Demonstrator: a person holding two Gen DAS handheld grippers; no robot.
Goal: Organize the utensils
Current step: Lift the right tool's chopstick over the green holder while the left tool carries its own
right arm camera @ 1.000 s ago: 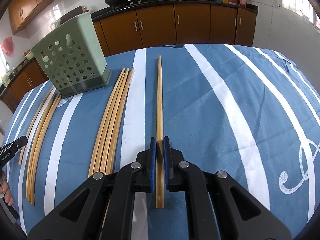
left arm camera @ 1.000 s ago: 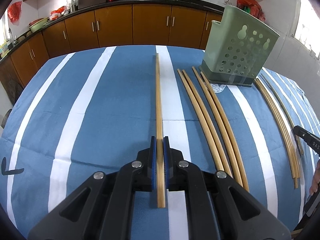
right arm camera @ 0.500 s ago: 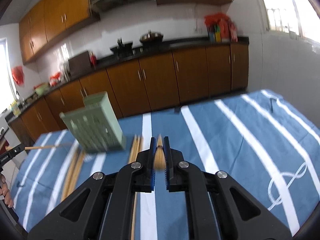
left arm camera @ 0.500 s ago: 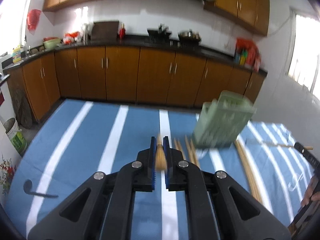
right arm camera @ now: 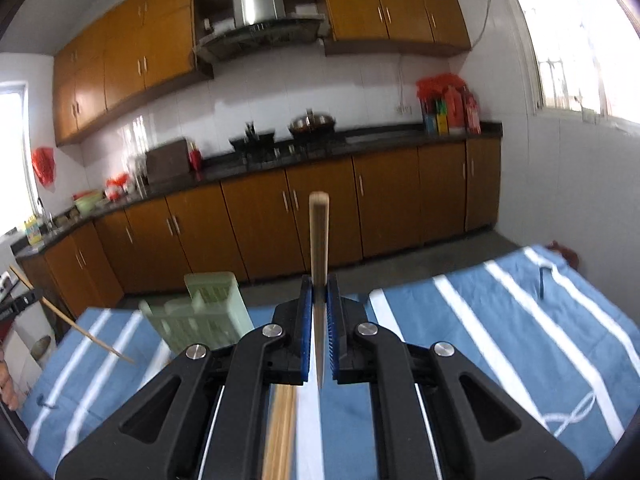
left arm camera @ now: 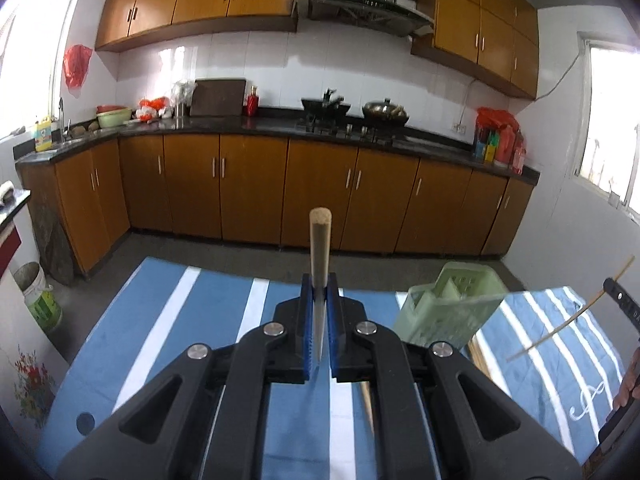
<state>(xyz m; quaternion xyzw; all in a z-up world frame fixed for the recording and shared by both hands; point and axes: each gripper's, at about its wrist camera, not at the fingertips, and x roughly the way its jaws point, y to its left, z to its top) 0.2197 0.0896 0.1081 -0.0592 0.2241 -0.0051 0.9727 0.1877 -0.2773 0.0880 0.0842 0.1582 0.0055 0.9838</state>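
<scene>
Left gripper [left arm camera: 319, 312]: we see it clamped on a chopstick [left arm camera: 319, 264], blue pads pressing both sides.
Left chopstick: it points up and away from the camera, blunt end toward the far cabinets, raised off the table.
Right gripper [right arm camera: 319, 312]: we see it closed on a second chopstick [right arm camera: 319, 256], held the same way, squared end up.
Holder: the pale green utensil basket [left arm camera: 448, 308] stands on the blue striped tablecloth [left arm camera: 168, 332], to the right of the left gripper; in the right wrist view it sits to the left [right arm camera: 204, 312].
Loose chopsticks: we note several more chopsticks [right arm camera: 280, 432] lying on the cloth near the right gripper, blurred.
Surroundings: wooden kitchen cabinets [left arm camera: 248, 192] run along the far wall.
</scene>
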